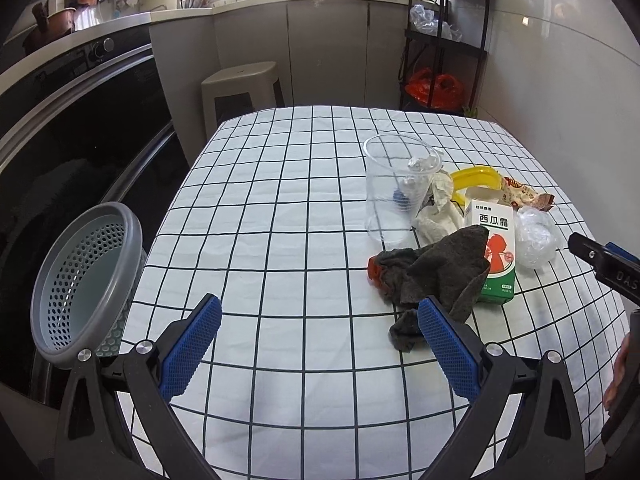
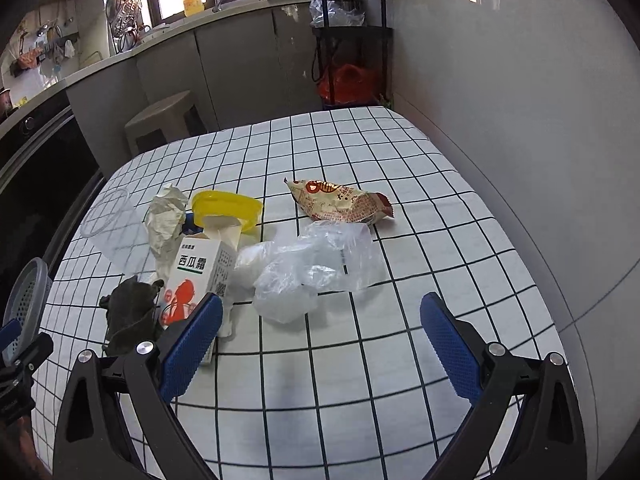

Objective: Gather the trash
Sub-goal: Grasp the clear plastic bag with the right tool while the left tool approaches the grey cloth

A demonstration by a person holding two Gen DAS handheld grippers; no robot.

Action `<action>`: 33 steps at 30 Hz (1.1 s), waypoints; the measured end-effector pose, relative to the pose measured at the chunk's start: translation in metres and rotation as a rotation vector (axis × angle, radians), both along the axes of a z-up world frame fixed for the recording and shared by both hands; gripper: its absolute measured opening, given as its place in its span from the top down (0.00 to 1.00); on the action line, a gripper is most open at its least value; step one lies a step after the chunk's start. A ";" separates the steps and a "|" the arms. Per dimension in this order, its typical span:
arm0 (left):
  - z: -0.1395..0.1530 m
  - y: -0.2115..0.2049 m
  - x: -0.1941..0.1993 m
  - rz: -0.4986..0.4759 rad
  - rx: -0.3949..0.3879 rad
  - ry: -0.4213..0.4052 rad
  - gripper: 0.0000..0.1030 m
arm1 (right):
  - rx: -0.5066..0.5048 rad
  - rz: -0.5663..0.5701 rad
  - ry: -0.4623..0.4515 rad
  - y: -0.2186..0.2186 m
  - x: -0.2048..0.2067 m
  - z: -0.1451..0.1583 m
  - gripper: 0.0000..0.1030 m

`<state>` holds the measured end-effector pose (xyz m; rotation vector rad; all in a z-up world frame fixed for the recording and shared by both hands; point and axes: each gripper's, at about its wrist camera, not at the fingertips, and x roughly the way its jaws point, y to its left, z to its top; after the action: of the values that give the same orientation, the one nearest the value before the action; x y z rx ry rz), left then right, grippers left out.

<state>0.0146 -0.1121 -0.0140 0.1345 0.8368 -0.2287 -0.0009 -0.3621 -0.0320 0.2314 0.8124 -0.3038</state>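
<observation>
Trash lies on the checked tablecloth: a clear plastic cup, crumpled paper, a yellow lid, a snack wrapper, a white-green medicine box, a clear plastic bag and a dark grey rag. A grey perforated basket stands at the table's left edge. My left gripper is open and empty, just before the rag. My right gripper is open and empty, just before the plastic bag, its left finger by the box.
A dark oven front runs along the left. A beige stool and a black shelf rack with red bags stand beyond the table. A grey wall borders the table's right side.
</observation>
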 end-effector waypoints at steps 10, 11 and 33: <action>-0.018 -0.023 0.013 -0.042 -0.001 0.020 0.06 | 0.020 0.022 0.069 -0.008 0.033 -0.032 0.08; -0.020 -0.025 0.013 -0.046 0.004 0.019 0.06 | 0.011 0.025 0.070 -0.007 0.035 -0.033 0.08; -0.025 -0.027 0.009 -0.074 -0.012 0.023 0.06 | 0.064 0.090 0.123 0.009 0.056 -0.050 0.78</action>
<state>0.0235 -0.1395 -0.0392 0.1519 0.8545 -0.3048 0.0552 -0.3532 -0.0817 0.2370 0.9524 -0.2086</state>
